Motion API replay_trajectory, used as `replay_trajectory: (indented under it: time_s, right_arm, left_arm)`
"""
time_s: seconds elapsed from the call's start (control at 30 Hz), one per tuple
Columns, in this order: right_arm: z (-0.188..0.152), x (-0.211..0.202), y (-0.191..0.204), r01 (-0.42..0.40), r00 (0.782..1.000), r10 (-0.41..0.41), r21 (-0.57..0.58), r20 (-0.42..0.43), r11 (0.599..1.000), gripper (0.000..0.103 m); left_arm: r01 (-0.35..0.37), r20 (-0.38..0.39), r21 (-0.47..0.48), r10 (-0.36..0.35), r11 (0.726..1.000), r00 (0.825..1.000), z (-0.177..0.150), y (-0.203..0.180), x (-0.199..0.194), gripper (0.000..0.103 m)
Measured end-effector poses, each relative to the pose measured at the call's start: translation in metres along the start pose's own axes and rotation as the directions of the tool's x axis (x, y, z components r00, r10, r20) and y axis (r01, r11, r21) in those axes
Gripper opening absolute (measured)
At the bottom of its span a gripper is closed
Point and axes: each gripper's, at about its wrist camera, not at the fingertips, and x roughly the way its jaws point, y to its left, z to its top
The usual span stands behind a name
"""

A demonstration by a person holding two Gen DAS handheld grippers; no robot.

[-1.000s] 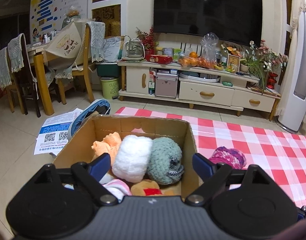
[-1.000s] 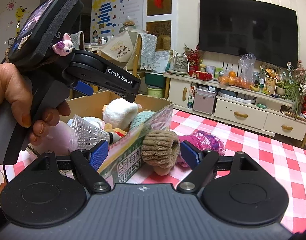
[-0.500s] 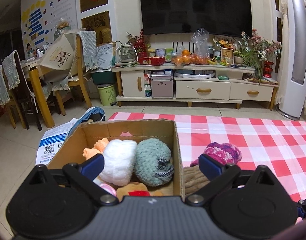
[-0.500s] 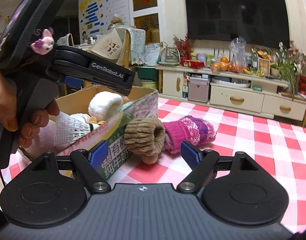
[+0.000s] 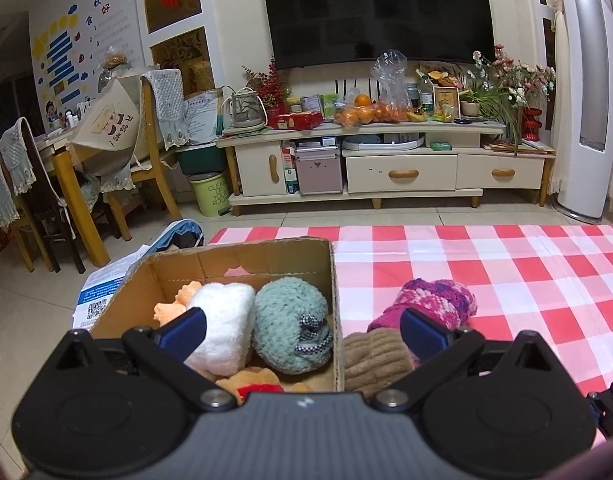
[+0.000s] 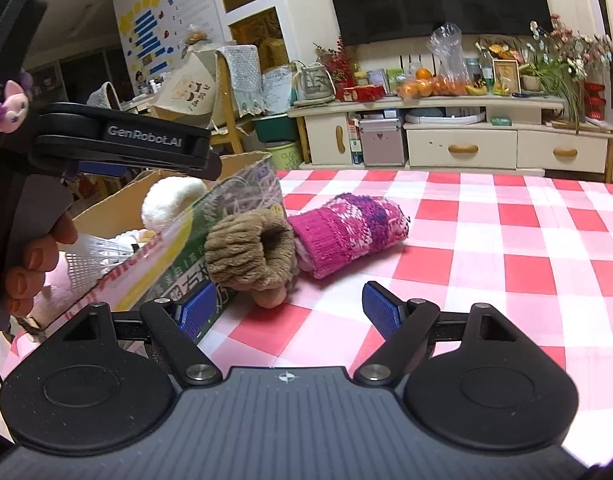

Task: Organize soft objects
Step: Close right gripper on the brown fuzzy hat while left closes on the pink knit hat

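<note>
Brown knit [image 6: 250, 258]: soft, light, squashy; lies touching the cardboard box [image 6: 230, 200]; pinch its bunched middle.
Pink knit [image 6: 350, 232]: just beyond, same.
Left hand-held gripper [image 5: 302, 330]: opening, empty.
Right hand-held gripper [image 6: 290, 310]: wide, empty.

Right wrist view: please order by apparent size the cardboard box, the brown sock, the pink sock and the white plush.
1. cardboard box, largest, though partly hidden.
2. pink sock and brown sock: they look alike in size, and the brown one is nearer, so I do not rank them.
3. white plush, smallest, but half hidden in the box.
</note>
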Motion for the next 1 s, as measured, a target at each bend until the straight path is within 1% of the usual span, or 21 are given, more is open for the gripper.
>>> replay_trajectory:
  time_s: [0.1,0.27,0.37,0.47,0.53,0.57,0.63,0.67,0.77,0.8,0.87,0.9,0.93,0.97,1.0]
  right_arm:
    - [0.000,0.006,-0.003,-0.003,1.000,0.003,0.008,-0.002,1.000,0.100]
    - [0.000,0.012,-0.007,-0.044,0.999,0.044,-0.005,0.013,0.999,0.100]
    - [0.000,0.019,-0.010,-0.093,0.996,0.093,-0.006,0.012,0.996,0.100]
    - [0.002,0.030,-0.011,-0.151,0.988,0.152,-0.009,0.009,0.988,0.099]
    - [0.003,0.036,-0.010,-0.186,0.982,0.186,-0.027,0.012,0.982,0.096]
    - [0.004,0.039,-0.010,-0.203,0.979,0.204,-0.030,0.011,0.979,0.093]
    - [0.006,0.044,-0.012,-0.237,0.971,0.237,-0.025,0.007,0.971,0.071]
    - [0.007,0.048,-0.013,-0.255,0.967,0.255,-0.024,0.000,0.967,0.067]
    - [0.008,0.058,-0.015,-0.276,0.961,0.275,-0.027,-0.014,0.961,0.061]
    - [0.009,0.060,-0.015,-0.291,0.957,0.290,-0.017,-0.017,0.957,0.058]
    - [0.010,0.063,-0.018,-0.326,0.945,0.326,0.010,-0.017,0.945,0.055]
    - [0.011,0.064,-0.018,-0.338,0.941,0.338,0.017,-0.016,0.941,0.049]
    - [0.011,0.066,-0.018,-0.349,0.937,0.349,0.018,-0.019,0.937,0.042]
    - [0.011,0.067,-0.019,-0.354,0.935,0.354,0.020,-0.023,0.935,0.039]
    - [0.011,0.069,-0.019,-0.357,0.934,0.358,0.023,-0.027,0.934,0.033]
  left_arm:
    - [-0.014,0.014,-0.016,0.014,1.000,1.000,0.002,0.003,-0.002,0.102]
    - [-0.041,0.018,-0.069,0.043,0.997,0.999,0.003,0.014,-0.003,0.102]
    - [-0.049,0.017,-0.094,0.051,0.994,0.999,0.004,0.018,-0.002,0.102]
    - [-0.054,0.017,-0.096,0.056,0.994,0.998,0.004,0.018,0.000,0.102]
    - [-0.054,0.019,-0.088,0.056,0.995,0.998,0.004,0.016,0.001,0.102]
    - [-0.054,0.021,-0.081,0.056,0.995,0.998,0.004,0.015,0.001,0.102]
    - [-0.056,0.022,-0.069,0.058,0.996,0.998,0.004,0.012,0.002,0.102]
    - [-0.058,0.022,-0.067,0.059,0.996,0.998,0.003,0.011,0.002,0.102]
    - [-0.062,0.025,-0.063,0.064,0.996,0.998,0.003,0.008,0.004,0.102]
    - [-0.064,0.026,-0.062,0.065,0.996,0.998,0.003,0.007,0.004,0.102]
    - [-0.065,0.023,-0.063,0.067,0.996,0.998,0.003,0.006,0.005,0.102]
    - [-0.065,0.022,-0.064,0.066,0.996,0.998,0.003,0.004,0.006,0.102]
    - [-0.064,0.022,-0.064,0.065,0.996,0.998,0.003,0.003,0.006,0.102]
    - [-0.062,0.024,-0.062,0.064,0.996,0.998,0.003,0.002,0.006,0.102]
    - [-0.060,0.025,-0.060,0.062,0.996,0.998,0.003,0.000,0.006,0.102]
